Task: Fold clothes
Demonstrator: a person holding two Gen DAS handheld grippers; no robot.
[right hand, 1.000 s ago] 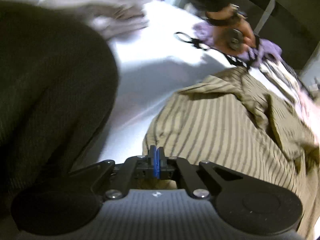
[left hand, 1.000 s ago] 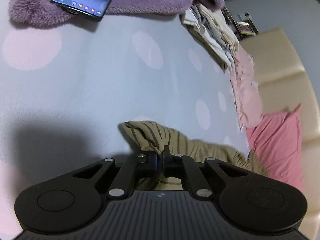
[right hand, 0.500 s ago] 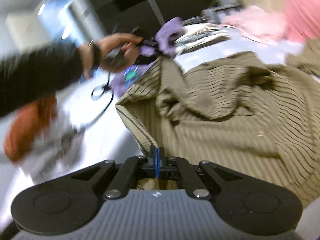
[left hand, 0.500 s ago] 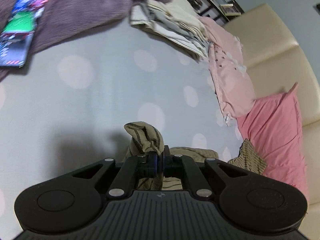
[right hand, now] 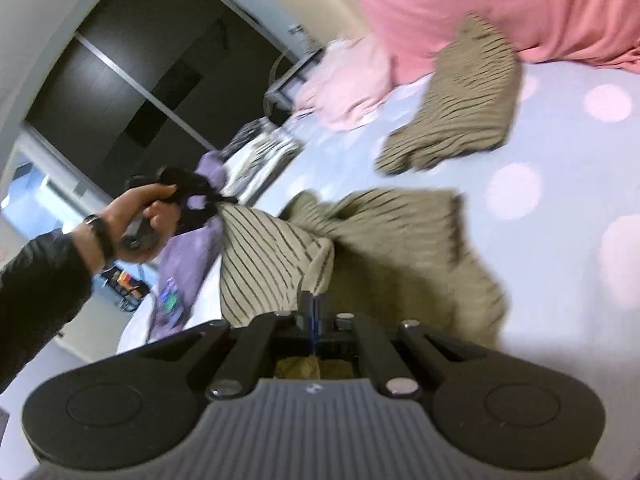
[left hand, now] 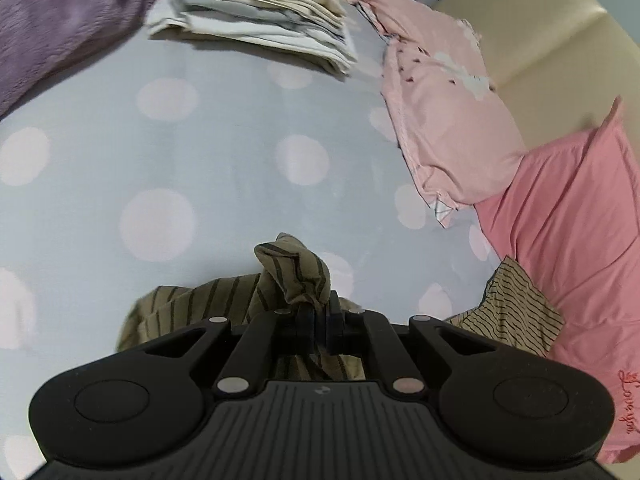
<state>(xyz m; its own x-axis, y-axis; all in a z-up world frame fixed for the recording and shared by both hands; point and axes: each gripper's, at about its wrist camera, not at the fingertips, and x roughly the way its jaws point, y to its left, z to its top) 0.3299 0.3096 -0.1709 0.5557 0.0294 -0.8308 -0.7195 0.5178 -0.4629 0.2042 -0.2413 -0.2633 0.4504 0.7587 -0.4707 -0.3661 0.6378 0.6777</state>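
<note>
An olive garment with dark stripes (left hand: 296, 276) hangs bunched from my left gripper (left hand: 318, 320), which is shut on a fold of it above the dotted bed sheet (left hand: 224, 128). In the right wrist view the same striped garment (right hand: 276, 256) stretches between both grippers. My right gripper (right hand: 314, 312) is shut on its near edge. A hand in a dark sleeve (right hand: 136, 216) holds the left gripper (right hand: 208, 204) at the cloth's far corner. Another part of the striped garment (right hand: 460, 116) lies on the sheet by the pink pillow (right hand: 500, 4).
A stack of folded pale clothes (left hand: 264, 20) lies at the far side of the bed. A purple fleece (left hand: 60, 20) is at the far left, a light pink pillow (left hand: 440, 104) and a deeper pink pillow (left hand: 576, 248) at the right, by a cream headboard (left hand: 552, 36).
Both grippers have lifted the striped garment and swung across the bed toward the pillows. The right view has rolled strongly. The phone on the purple fleece has left the left view.
</note>
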